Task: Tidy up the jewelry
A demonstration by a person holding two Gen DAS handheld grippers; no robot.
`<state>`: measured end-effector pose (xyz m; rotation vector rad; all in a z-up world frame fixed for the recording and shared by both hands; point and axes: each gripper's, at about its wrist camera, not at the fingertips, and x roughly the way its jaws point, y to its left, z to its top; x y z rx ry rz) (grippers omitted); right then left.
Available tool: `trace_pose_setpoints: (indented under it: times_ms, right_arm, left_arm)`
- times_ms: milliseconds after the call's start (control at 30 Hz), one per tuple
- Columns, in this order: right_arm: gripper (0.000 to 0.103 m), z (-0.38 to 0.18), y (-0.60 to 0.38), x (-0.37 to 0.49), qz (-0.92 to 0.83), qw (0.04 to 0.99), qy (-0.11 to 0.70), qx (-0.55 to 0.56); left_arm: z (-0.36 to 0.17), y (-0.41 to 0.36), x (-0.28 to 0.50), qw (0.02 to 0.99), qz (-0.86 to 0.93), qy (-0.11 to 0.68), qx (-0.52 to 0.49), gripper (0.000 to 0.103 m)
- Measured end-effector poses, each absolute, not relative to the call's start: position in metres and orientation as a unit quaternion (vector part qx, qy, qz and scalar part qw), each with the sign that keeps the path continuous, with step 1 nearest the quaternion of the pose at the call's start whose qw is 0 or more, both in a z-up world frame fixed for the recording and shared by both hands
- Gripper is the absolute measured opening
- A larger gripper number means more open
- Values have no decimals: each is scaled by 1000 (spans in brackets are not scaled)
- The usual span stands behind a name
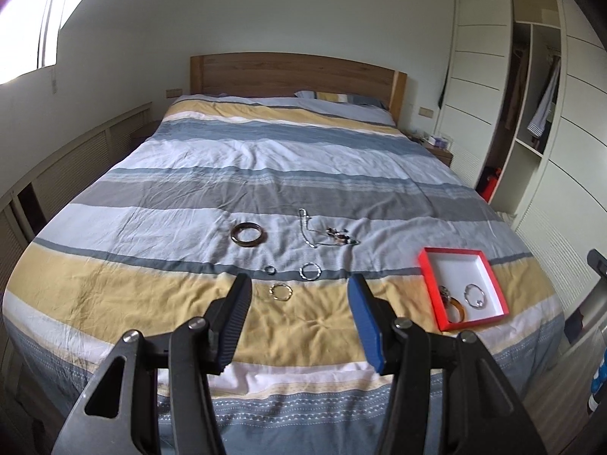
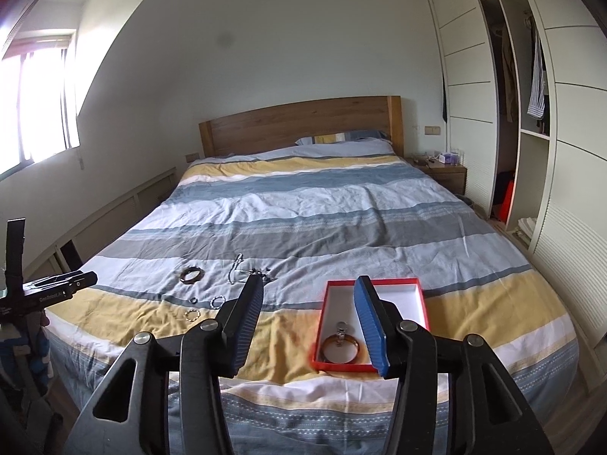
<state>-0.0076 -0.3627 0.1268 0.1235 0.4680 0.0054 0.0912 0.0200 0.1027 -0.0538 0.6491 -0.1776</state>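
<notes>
Here, line by line:
Jewelry on the bed: a dark brown bangle (image 1: 247, 233) lies flat on a pale stripe of the striped duvet (image 1: 265, 159); just right of it, a silver chain (image 1: 305, 227) tangled with a dark beaded piece (image 1: 339, 236).
Small rings: nearer the foot, a small dark ring (image 1: 270, 270), a silver hoop (image 1: 310, 270) beside it, and a gold-coloured hoop (image 1: 280, 291) on the yellow stripe, all apart from one another.
Box: a red box with a white inside (image 1: 457, 254) sits on the duvet well right of the loose pieces; inside lie an amber bangle (image 1: 457, 309) overlapped by a darker piece, and a thin silver bangle (image 1: 474, 295).
Left gripper (image 1: 299, 294): jaws released, spread wide, nothing between them, hanging over the foot of the bed near the gold-coloured hoop.
Right gripper (image 2: 309, 299): jaws apart and empty, above the near end of the box.
Around: a wooden headboard (image 1: 296, 74), an open wardrobe (image 1: 531, 87) with hanging clothes, a bedside stand (image 2: 444, 172).
In the way: nothing lies over the loose pieces.
Right wrist view only: the left gripper's body at the left edge, and a window (image 2: 41, 102); its right finger (image 2: 370, 326) hides part of the box, so the silver bangle does not show clearly there.
</notes>
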Motion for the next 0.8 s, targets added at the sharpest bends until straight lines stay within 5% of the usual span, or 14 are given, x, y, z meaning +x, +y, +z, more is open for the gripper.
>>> trace_pose_setpoints:
  times_ms: [800]
  right_arm:
    - [53,25,-319,94,30,938,339,58]
  left_arm:
    - [-36,34,170,910,-63,408,-22,50]
